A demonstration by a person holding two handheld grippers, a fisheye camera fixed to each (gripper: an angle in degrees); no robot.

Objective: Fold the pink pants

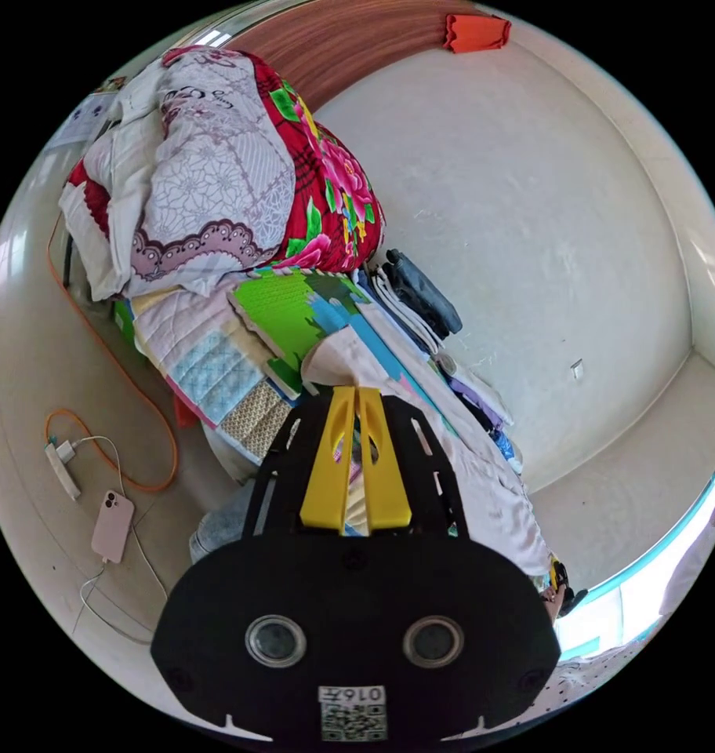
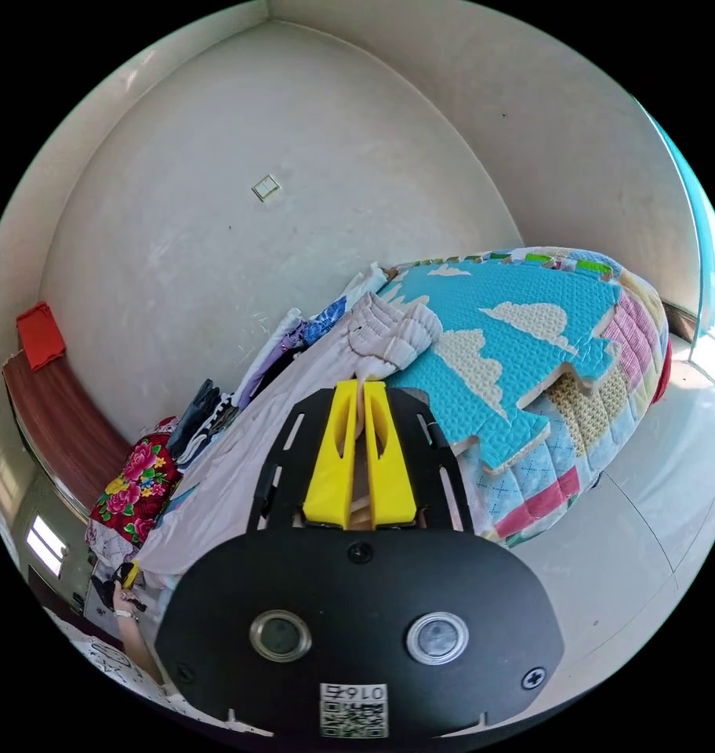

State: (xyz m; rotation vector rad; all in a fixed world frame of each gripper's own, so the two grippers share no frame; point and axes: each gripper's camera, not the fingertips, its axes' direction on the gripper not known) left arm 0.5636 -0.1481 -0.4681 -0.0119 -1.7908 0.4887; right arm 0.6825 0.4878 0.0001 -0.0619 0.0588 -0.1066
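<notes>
I've both grippers, left (image 1: 356, 390) and right (image 2: 363, 384), clenched on the pink pants (image 2: 240, 463); I'd keep tension even toward twelve o'clock.

Left gripper (image 1: 356, 392): yellow jaws drawn together, pinching the edge of the pink pants (image 1: 483, 471), which stretch away over a foam play mat (image 1: 295, 314). Folded bedding (image 1: 216, 172) is stacked beyond. A phone (image 1: 112, 525) lies on the floor (image 1: 28, 376), cable attached.
</notes>
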